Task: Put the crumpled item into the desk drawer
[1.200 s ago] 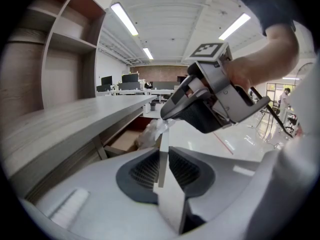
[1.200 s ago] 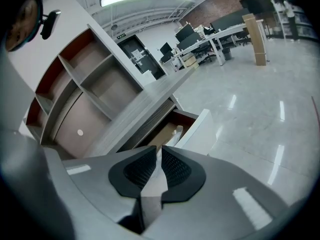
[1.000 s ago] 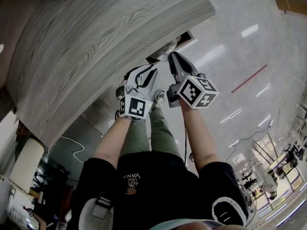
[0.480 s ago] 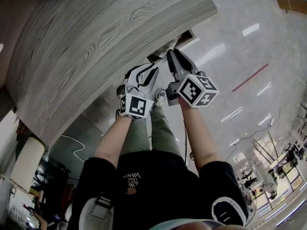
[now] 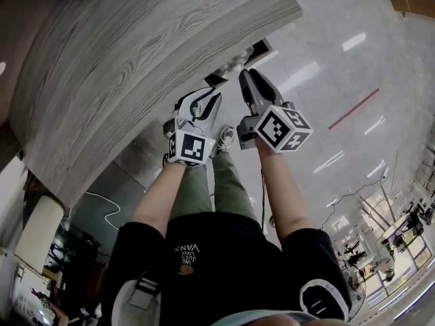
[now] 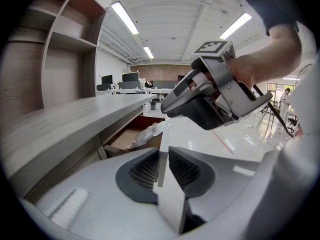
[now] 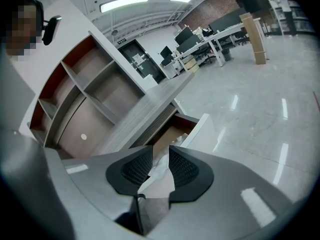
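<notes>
- The left gripper (image 6: 164,154) is clamped on the thin white drawer front (image 6: 169,204), which runs edge-on between its pads.
- The right gripper (image 7: 160,160) hovers just above the open drawer (image 6: 125,138). Its jaws stand a little apart and press on nothing, and the drawer shows through the gap.
- The crumpled item (image 6: 146,134), white, lies inside the drawer. It is just beyond the tips of the left gripper and below the tips of the right one, touching neither.
- Writing: the print on the person's black shirt (image 5: 204,250) reads "VANS", seen upside down. Each marker cube (image 5: 189,148) carries black-and-white squares.
- Edges and room: the edge of the grey wood-grain desk top (image 6: 60,124) runs directly over the drawer, to the left of the left gripper. To the right of the right gripper the glossy floor (image 7: 260,99) spreads wide.
- Against the earlier head view little differs — both grippers stand almost where they were, and the drawer is open as before.
</notes>
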{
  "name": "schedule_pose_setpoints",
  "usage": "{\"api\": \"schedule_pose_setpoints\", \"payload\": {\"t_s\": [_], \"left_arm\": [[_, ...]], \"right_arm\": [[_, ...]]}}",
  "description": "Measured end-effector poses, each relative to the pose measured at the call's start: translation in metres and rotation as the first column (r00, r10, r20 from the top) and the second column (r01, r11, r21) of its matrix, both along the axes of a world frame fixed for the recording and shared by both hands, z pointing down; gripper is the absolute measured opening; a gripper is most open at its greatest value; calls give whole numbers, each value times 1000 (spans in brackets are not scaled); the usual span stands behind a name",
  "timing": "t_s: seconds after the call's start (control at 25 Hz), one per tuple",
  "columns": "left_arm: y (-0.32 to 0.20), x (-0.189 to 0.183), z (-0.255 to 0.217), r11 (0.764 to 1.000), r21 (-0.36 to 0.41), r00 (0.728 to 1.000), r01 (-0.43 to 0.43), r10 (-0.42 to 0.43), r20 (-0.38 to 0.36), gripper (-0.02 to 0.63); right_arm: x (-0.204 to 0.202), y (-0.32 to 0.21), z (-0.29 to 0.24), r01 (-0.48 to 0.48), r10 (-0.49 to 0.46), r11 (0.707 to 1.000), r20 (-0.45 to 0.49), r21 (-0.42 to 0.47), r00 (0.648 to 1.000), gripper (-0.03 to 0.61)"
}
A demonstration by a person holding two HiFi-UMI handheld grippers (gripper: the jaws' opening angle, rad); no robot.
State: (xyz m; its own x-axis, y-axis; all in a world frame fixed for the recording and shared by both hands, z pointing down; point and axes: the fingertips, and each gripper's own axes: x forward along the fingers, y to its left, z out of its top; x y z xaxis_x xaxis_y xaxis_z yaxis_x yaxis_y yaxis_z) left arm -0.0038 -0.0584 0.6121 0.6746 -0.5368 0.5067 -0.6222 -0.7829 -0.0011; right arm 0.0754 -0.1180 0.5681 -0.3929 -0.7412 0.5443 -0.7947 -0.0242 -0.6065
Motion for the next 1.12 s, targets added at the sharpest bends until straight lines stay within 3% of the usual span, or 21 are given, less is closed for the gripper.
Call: {"api": "schedule_pose_setpoints", "payload": {"t_s": [0.44, 0.84, 1.12], "left_arm": [[1, 0, -1, 1000, -8, 1000, 18, -18, 21, 112], [9, 2, 1, 1000, -19, 1000, 17, -16, 25, 112], [12, 1, -14, 1000, -1, 999, 30, -30, 18, 112]], "right_arm": [[17, 14, -15, -18, 19, 999, -34, 38, 999, 73], [26, 30, -20, -34, 36, 998, -50, 50, 998, 3], [30, 35, -33, -20, 26, 996, -71, 83, 997, 3]]}}
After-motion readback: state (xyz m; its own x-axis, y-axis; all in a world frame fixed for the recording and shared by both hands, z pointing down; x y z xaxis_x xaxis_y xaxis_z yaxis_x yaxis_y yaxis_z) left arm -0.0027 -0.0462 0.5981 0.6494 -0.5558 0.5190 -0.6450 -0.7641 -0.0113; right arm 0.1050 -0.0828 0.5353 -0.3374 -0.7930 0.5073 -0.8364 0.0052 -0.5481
